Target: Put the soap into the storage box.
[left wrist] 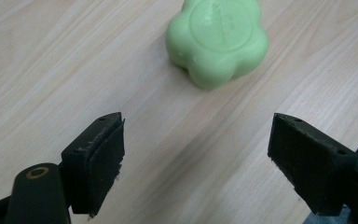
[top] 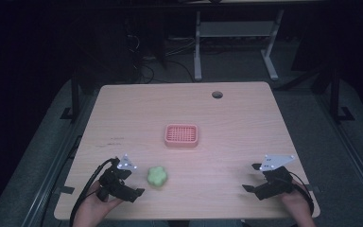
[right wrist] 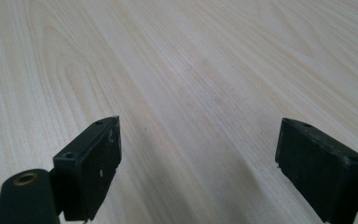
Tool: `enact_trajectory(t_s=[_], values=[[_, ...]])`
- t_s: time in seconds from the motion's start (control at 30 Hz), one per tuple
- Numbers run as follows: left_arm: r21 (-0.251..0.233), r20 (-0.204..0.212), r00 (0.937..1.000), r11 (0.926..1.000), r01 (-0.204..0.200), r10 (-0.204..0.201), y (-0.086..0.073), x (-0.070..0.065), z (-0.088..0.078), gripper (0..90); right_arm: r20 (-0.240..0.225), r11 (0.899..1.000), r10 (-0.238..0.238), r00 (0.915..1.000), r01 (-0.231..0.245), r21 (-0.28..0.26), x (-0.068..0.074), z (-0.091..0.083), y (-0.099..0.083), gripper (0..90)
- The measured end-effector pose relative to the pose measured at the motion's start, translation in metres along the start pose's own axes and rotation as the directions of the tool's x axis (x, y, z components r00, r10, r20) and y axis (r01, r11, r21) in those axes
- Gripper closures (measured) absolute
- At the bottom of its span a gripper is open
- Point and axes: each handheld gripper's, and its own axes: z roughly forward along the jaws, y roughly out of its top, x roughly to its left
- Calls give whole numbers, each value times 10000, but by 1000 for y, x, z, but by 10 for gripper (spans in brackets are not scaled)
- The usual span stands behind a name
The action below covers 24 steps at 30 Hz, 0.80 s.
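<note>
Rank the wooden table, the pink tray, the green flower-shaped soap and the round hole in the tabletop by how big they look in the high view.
1. wooden table
2. pink tray
3. green flower-shaped soap
4. round hole

The hole lies farthest from the camera, which may shrink it somewhat.

My left claw sits just beside the green soap; the pink tray lies mid-counter.

A pale wooden desk with a round cable hole stands on grey carpet. Beyond it the room is dark, where a white desk frame and loose cables show dimly.
</note>
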Motion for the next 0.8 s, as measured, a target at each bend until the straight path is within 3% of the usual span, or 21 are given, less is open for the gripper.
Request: enact_trajectory(t_s=[0.8], values=[[414, 143, 9982, 9974, -584, 578, 30, -12, 13, 185, -1, 10000, -16, 10000, 16, -45, 0, -1, 0, 138]])
